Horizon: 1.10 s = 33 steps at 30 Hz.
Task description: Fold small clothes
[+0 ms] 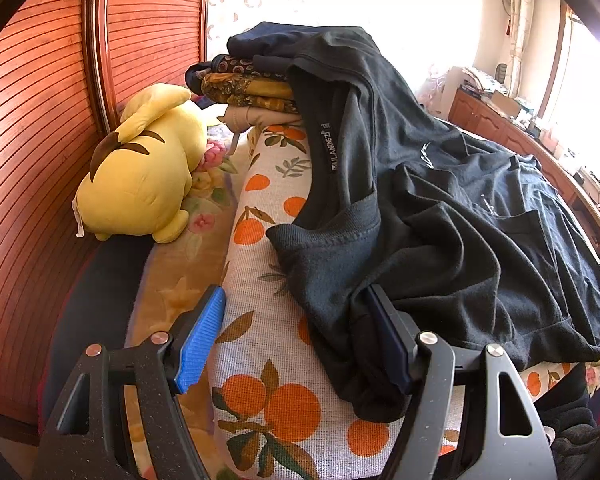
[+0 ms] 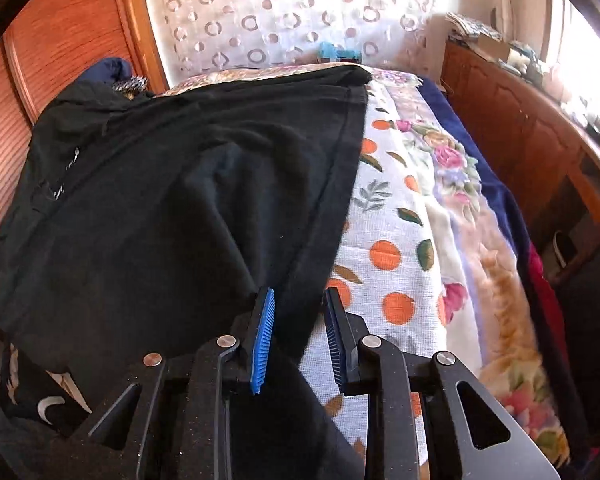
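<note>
- Panel [image 1: 32,140]: ribbed red-brown wood, far left of the shirt in the left wrist view.
- Plush [image 1: 140,172]: yellow, lying on its side between the panel and the shirt, well apart from the shirt.
- Stack [image 1: 252,88]: folded clothes behind the plush, at the shirt's far left edge; the shirt's collar end drapes against it.
- Cover [image 1: 268,360]: white cloth printed with oranges, under the shirt and showing along its left side.
- Left gripper [image 1: 296,340]: tilted downward over the cover at the shirt's near corner. Jaws stand wide apart. The left blue pad [image 1: 200,344] is clear of the shirt, over the cover. The right pad is buried in a fold of shirt cloth, which bunches between the jaws without being pinched, so this gripper is released.
- Shirt [image 1: 440,208]: dark, crumpled, spread across the cover, neck label showing toward the stack. In the right wrist view it lies flatter, its hem running along the cover.
- Right gripper [image 2: 300,340]: tilted downward at the shirt's [image 2: 160,200] near edge. Jaws are narrow but not closed; the shirt's hem passes between them. A gap shows at the right pad, so the cloth is not squeezed.
- Cabinet [image 2: 520,128]: brown wood, far right of the shirt.
</note>
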{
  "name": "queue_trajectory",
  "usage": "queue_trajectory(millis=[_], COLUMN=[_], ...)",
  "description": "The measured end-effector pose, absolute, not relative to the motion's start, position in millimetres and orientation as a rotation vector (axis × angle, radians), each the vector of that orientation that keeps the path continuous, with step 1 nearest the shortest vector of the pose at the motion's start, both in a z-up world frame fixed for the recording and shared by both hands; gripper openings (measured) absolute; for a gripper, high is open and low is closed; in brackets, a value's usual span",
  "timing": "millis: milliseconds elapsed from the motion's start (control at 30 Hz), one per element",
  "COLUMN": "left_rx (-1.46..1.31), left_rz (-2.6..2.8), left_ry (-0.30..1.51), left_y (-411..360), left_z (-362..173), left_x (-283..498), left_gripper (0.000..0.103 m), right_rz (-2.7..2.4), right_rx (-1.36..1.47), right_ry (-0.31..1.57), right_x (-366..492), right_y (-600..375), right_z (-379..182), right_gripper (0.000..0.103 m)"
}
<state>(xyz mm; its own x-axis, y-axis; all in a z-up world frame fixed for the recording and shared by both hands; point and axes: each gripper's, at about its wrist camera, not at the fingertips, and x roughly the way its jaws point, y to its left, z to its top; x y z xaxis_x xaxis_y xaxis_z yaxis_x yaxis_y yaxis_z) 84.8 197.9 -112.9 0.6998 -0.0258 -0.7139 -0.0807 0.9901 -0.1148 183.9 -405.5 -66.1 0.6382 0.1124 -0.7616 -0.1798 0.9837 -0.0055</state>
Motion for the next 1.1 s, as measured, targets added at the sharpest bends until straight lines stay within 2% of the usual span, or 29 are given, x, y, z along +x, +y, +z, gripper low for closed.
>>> queue_trajectory(millis=[67,233,433,600,767,867,1100], left_rx=[-0.143,-0.149,-0.149,-0.121,-0.079,-0.058,-0.036], left_rz=[0.030,0.024,0.025,0.020,0.039,0.044,0.010], left_ry=[0.795,0.791,0.785,0.732,0.682,0.653,0.623], left_y=[198,199,201,201,203,202,195], left_z=[-113,-113,-111,-83,-45,-26,-4], left_x=[85,84,83,71,73,86,145], left_gripper=[0.072,0.072,0.072,0.072,0.072,0.072,0.072], right_rz=[0.188,0.115,0.061,0.129,0.188,0.225,0.388], right_rx=[-0.120,-0.198,-0.134,-0.096,-0.100,-0.122,-0.151], right_ry=[0.858,0.833,0.826,0.793,0.682,0.653,0.616], right_x=[175,175,189,191,188,199,252], right_y=[-392,-396,-435,-433,-424,-404,-338], right_z=[-69,-55,-35,-33,-4,9,26], right_gripper=[0.007,0.004,0.004,0.004,0.033,0.039,0.040])
